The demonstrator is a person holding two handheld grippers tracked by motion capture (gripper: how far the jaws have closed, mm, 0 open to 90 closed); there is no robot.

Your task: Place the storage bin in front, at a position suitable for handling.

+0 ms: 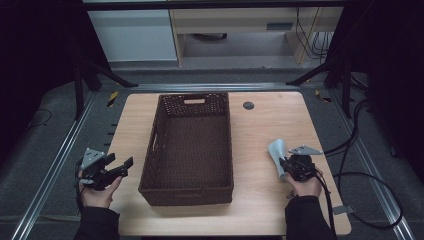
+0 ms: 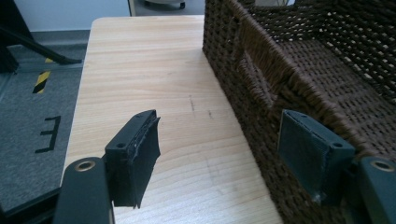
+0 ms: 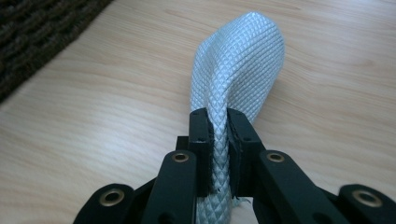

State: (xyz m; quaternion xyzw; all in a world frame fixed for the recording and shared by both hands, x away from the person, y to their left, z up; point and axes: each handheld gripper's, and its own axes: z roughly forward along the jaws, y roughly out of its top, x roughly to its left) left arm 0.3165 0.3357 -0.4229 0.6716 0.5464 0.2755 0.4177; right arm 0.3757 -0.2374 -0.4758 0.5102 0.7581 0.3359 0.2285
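Observation:
A pale grey quilted cloth (image 3: 238, 60) is pinched in a fold between the pads of my right gripper (image 3: 219, 140), which is shut on it. In the high view the cloth (image 1: 276, 152) sticks up off the wooden table (image 1: 270, 130), right of the basket, with the right gripper (image 1: 286, 166) at its lower end. A dark brown woven basket (image 1: 189, 145) stands in the middle of the table, with nothing inside it. My left gripper (image 1: 122, 167) is held at the table's left edge, open with nothing between its pads. In the left gripper view the left gripper (image 2: 219, 156) points along the basket's left wall (image 2: 261, 79).
A small dark round disc (image 1: 248, 105) sits in the tabletop at the back right. Cables (image 1: 360, 165) trail over the grey floor to the right of the table. Black stand legs (image 1: 95, 75) rise at both back corners.

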